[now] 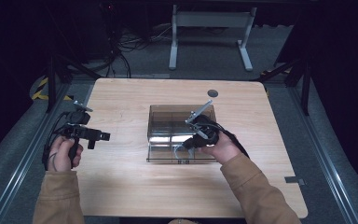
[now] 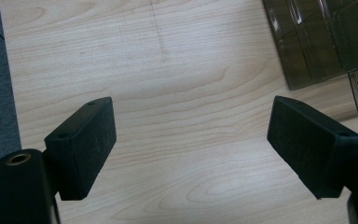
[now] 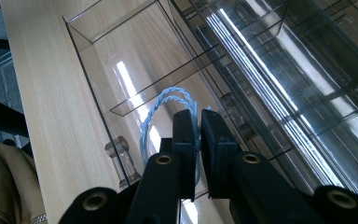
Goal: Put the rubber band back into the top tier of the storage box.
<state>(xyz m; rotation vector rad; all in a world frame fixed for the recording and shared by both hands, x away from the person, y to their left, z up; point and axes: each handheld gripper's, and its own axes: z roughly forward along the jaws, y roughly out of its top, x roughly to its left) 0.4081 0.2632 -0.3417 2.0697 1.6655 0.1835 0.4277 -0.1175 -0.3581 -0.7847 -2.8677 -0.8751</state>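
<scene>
right gripper [image 3: 195, 122]: jaws nearly together, pinching a loop of light blue twisted cord [image 3: 161, 109]; in the high view this gripper [image 1: 189, 142] sits over the near part of the clear box, held by the right hand [image 1: 221, 147].
cord: the loop rises just past the jaw tips and curves to the left in the right gripper view, lying inside the clear open drawer [image 3: 102, 60]; in the high view a pale trace of it [image 1: 177, 150] shows in the drawer at the box's near left.
drawer: pulled out toward the person, clear walls, a divider across it; a small clear knob [image 3: 119, 148] stands at its front edge.
left gripper [image 2: 191, 140]: jaws spread wide, nothing between them, bare wood beneath; in the high view it [image 1: 94, 136] is held level near the table's left edge, well apart from the box, in the left hand [image 1: 65, 151].
box: smoky clear organiser [image 1: 168, 116] at the middle of the table, its corner [image 2: 317, 42] at the top right of the left gripper view.
table [image 1: 121, 186]: light wood, a dark round grommet [image 1: 212, 93] near the far edge.
beyond: white desk legs [image 1: 173, 37] on grey floor, cables in the dark.
</scene>
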